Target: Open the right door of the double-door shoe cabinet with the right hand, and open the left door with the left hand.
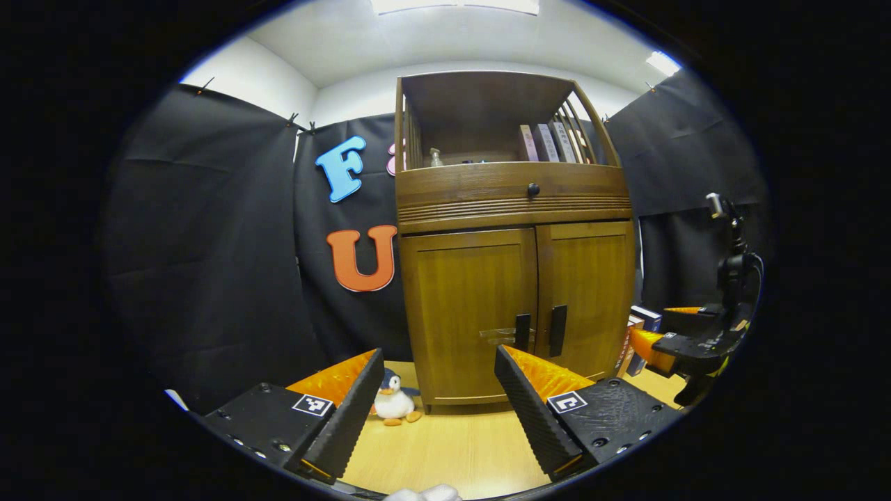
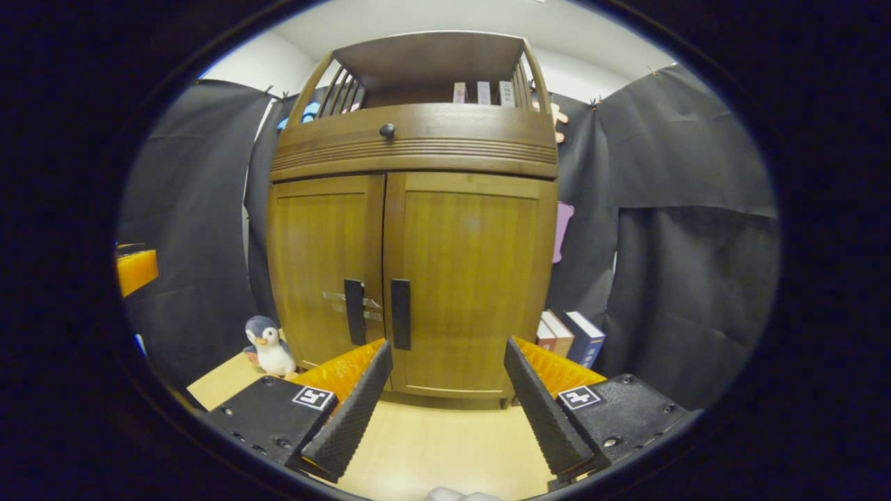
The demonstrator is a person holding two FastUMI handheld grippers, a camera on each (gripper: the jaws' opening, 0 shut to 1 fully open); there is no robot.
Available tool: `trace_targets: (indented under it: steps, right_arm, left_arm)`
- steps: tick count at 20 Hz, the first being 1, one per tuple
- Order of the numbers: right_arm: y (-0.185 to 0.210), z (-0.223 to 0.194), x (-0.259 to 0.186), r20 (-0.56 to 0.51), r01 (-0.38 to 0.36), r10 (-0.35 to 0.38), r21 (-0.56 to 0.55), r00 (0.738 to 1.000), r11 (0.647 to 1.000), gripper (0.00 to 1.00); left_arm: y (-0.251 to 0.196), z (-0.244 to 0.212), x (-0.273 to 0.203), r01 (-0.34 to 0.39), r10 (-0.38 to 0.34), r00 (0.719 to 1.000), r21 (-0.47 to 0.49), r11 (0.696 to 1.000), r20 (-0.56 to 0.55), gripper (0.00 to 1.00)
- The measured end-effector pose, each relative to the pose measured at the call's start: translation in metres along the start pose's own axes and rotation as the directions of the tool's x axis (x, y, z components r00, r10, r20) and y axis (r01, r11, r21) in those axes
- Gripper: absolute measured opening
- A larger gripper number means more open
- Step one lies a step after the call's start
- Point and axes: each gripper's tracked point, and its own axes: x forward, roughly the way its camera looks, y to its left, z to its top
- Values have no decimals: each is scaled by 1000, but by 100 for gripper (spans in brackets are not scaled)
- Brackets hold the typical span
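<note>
We're on the approach, both doors shut, right gripper [image 2: 445, 390] and left gripper [image 1: 438, 390] spread empty; next, the right handle [image 2: 400, 314] at eleven o'clock.

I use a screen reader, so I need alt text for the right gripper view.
A wooden shoe cabinet stands ahead with both doors shut, the open right gripper hovering short of the two dark vertical handles. A toy penguin sits at its left foot, books lean at its right.

Left tongs [image 1: 438, 390] and right tongs [image 2: 449, 390] both point forward with fingers spread wide, gripping nothing.
</note>
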Motion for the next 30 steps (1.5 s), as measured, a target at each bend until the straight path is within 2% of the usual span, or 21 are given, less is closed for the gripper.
trace_targets:
  steps: [2,7,13,14,15,19,22,25,30]
  right_arm:
    - [19,-5,22,-21,-37,37,12,999,999,100]
    - [50,-13,85,-49,-63,63,0,997,998,100]
    - [57,-14,146,-82,-46,48,23,995,999,92]
    - [58,-15,155,-97,-48,51,32,994,998,88]
    - [58,-14,164,-96,-41,44,38,994,998,76]
    - [59,-16,187,-129,-40,46,47,991,998,66]
    - [55,-16,195,-126,-11,16,41,992,999,61]
    - [58,-16,197,-127,-4,10,43,992,999,39]
    - [56,-18,197,-137,-16,22,48,990,999,36]
  left_arm:
    - [10,-1,-4,-24,24,1000,1,1000,-4,96]
    - [21,-4,-8,-56,56,998,-4,998,-20,96]
    - [27,-10,-8,-76,75,996,-6,997,-47,96]
    - [28,-11,-8,-79,79,996,-7,997,-50,96]
    - [30,-12,-10,-84,84,995,-7,996,-53,96]
    - [40,-11,-13,-113,112,992,-11,994,-57,96]
    - [47,-12,-15,-131,131,990,-3,991,-53,96]
    - [49,-11,-17,-136,136,989,-6,991,-53,96]
    - [47,-13,-21,-132,131,990,-9,991,-53,96]
